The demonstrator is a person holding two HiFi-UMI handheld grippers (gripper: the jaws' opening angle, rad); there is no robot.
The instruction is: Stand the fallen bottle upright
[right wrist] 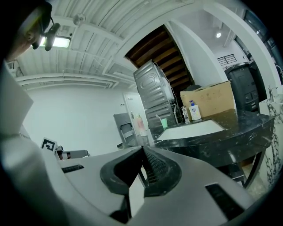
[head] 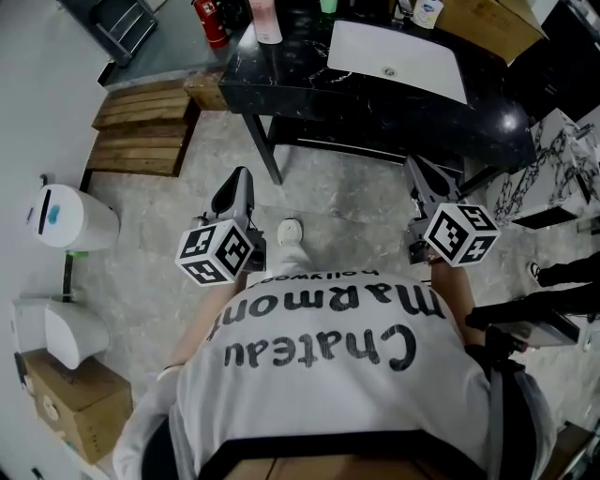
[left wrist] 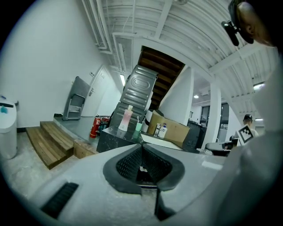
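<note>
Head view: the person stands back from the table [head: 309,89], which lies at 12 o'clock, well apart from both tools. The left tool [head: 239,180] and right tool [head: 414,167] point toward it, roughly level, with bare floor between them and the table's legs. A pink bottle [head: 268,21] sits at the table's far left end, and a pump bottle [head: 427,11] at the far right, by a box. From above, neither one's long axis can be read for sure.

Left gripper view: the left tool [left wrist: 142,145] has its jaws pressed together with nothing between them. The pink bottle [left wrist: 127,118] is at 12 o'clock, a touch left, and its long axis runs straight up. It is on its base beside a green cup [left wrist: 138,127]. The pump bottle [left wrist: 163,130] at 1 o'clock also stands.

Right gripper view: the right tool [right wrist: 142,148] is likewise closed on nothing. The pink bottle [right wrist: 140,125] is straight ahead at 12 o'clock and upright. The pump bottle [right wrist: 193,110] at 1 o'clock is upright too.

No bottle shows on its side in any view, so the 2 seen already stand as the task wants. A fallen one behind the box or off-frame cannot be ruled out. The left tool is nearer the pink bottle and the right tool nearer the pump bottle.
</note>
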